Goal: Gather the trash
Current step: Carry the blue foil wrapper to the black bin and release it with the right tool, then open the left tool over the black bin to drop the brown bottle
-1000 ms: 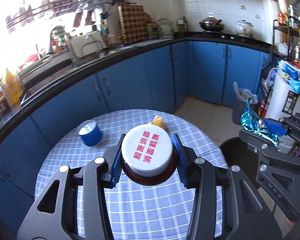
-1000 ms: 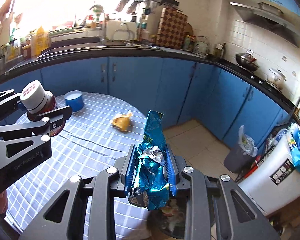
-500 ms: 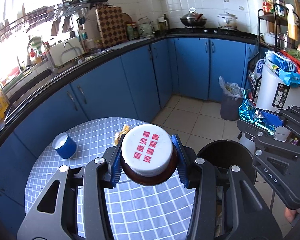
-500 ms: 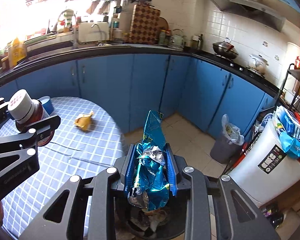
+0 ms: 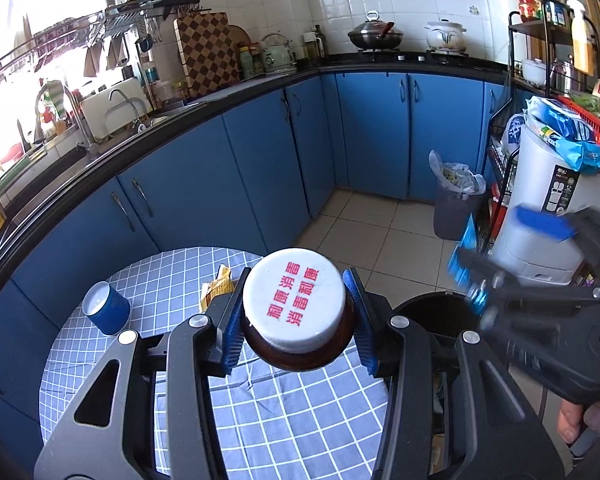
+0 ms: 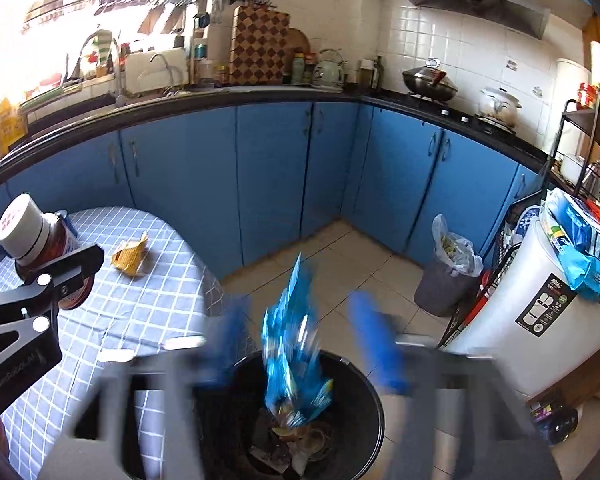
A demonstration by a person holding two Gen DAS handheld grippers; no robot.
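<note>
Both hand-held grippers have swung from the bench toward the black bin [image 6: 370,412]. Right hand-held gripper [image 6: 308,344] has just sprung wide open, its blue wrapper [image 6: 294,354] dropping loose into the bin. Left hand-held gripper [image 5: 296,314] clamps a white-capped jar [image 5: 294,304] above the bench's [image 5: 300,420] right edge.

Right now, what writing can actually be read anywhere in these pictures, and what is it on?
"消毒制质" or close, red, printed twice: white cap of the brown bottle; exact characters uncertain.
Embossed brand on the left gripper: too faint.
Black label on the white appliance: too small.
Yellow wrapper, blue wrapper: unreadable.
</note>
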